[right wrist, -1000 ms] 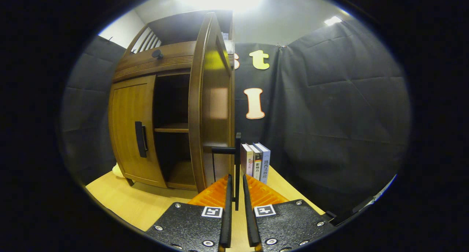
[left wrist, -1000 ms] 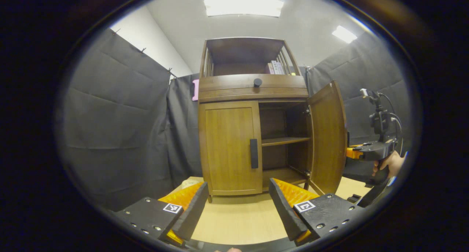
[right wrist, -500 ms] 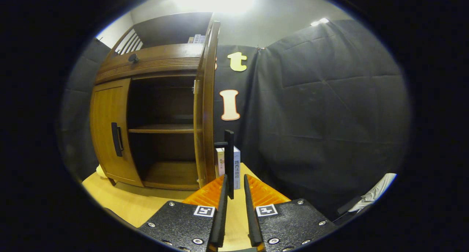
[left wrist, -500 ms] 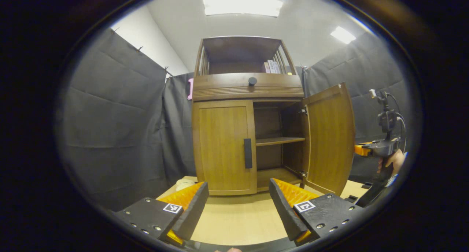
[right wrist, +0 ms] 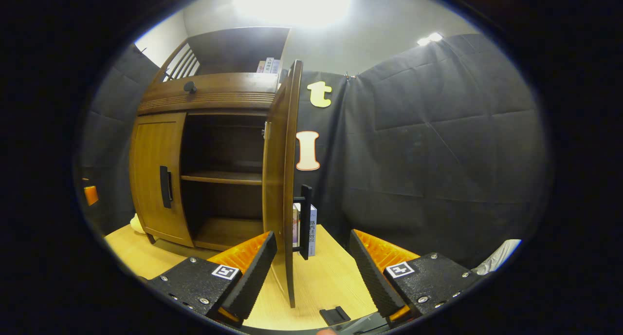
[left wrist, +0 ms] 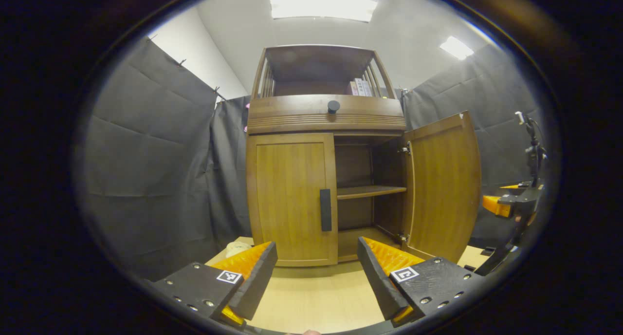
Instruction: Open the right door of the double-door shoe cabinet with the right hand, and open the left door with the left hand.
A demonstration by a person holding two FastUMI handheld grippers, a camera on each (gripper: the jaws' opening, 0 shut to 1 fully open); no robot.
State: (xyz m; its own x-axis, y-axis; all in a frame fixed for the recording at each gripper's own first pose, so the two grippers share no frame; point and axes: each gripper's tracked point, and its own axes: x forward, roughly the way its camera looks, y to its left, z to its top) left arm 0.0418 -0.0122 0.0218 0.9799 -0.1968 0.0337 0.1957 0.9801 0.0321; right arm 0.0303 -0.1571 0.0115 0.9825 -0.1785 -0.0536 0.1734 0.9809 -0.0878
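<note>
Right door swung out, left door shut; both your tongs spread wide and empty.

Cabinet (left wrist: 325,116) stands on the counter (left wrist: 316,296) ahead of you. Its right door (left wrist: 443,184) hangs open, showing the inner shelf (left wrist: 370,192). In the right gripper view you see that door (right wrist: 282,179) edge-on, its handle (right wrist: 305,221) between your right tongs (right wrist: 311,271) but touching neither finger. Left door (left wrist: 291,198) is flush shut, its handle (left wrist: 325,210) untouched; your left tongs (left wrist: 316,271) sit low over the counter, well short of it, gripping nothing. Your right tongs (left wrist: 506,203) also show at the far right of the left gripper view, just beyond the open door. Books (right wrist: 302,228) stand on the counter behind the right door.
</note>
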